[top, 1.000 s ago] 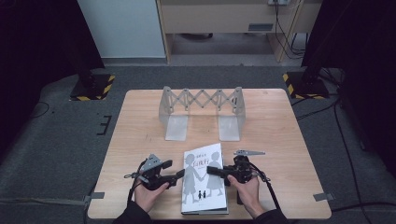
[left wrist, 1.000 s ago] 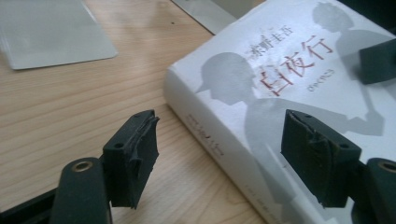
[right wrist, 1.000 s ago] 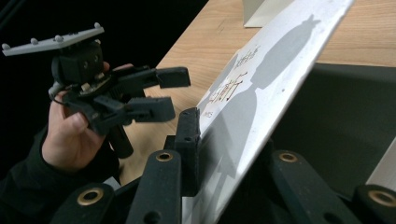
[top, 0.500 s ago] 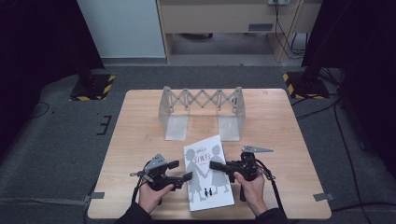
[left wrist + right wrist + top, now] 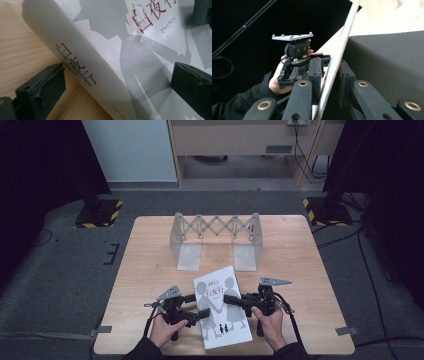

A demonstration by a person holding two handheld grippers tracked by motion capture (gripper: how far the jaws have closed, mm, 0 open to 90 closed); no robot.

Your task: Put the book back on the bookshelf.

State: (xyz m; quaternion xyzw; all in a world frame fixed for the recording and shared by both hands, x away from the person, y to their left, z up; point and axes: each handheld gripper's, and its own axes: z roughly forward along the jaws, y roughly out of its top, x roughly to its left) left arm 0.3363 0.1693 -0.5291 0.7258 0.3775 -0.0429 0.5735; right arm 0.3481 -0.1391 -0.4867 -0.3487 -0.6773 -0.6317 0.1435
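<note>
Book [image 5: 222,312] at near table [image 5: 150,270] edge. My left gripper [image 5: 195,312] jaws wide astride its spine, not clamped; right gripper [image 5: 231,299] jaws pinch the cover edge. Risk: thin grip w/ one side loose, book slips or cover bends.

Lab: black curtains [image 5: 45,165], hazard-taped stands [image 5: 100,215]

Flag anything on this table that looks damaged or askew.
The book has a scuffed patch on its cover where the red title's first character is partly rubbed away, seen in the left gripper view. It also lies turned at a slant to the table edge, between the left hand-held gripper and right hand-held gripper. The folding rack stands straight.
</note>
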